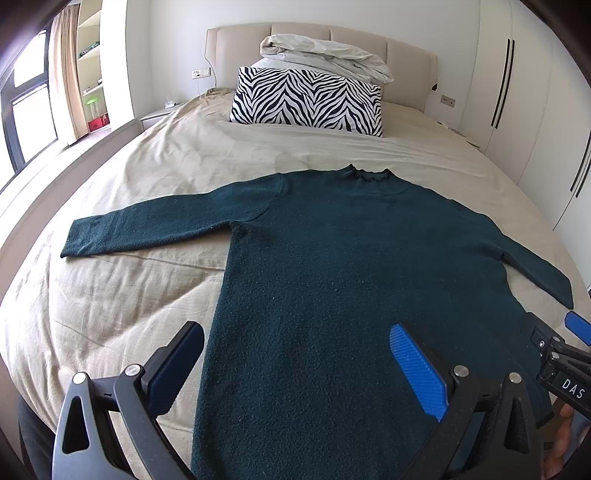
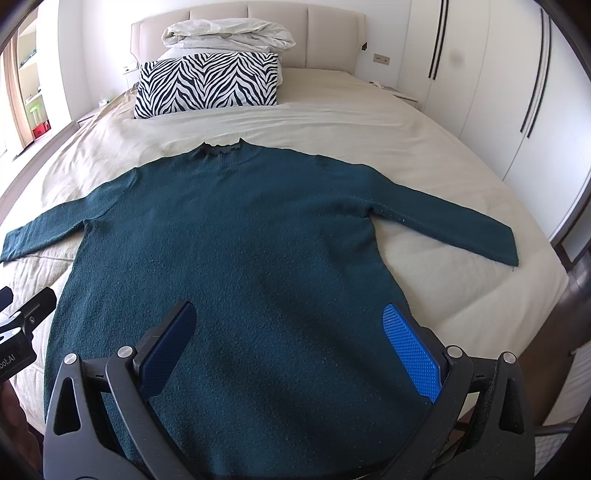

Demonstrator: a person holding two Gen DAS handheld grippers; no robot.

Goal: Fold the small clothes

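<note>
Lying flat and unfolded on the beige bed sheet, the dark teal long-sleeved knit sweater is awaiting its first fold; left gripper and right gripper are hovering wide-jawed, empty, above its hem.

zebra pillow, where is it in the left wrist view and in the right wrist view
Left wrist view: the zebra pillow sits upper centre, slightly right of the middle, past the sweater's collar.
Right wrist view: the zebra pillow sits upper left of centre, again past the collar.
Shared landmark: the folded white duvet lies right behind the pillow, against the headboard, in both views.
</note>
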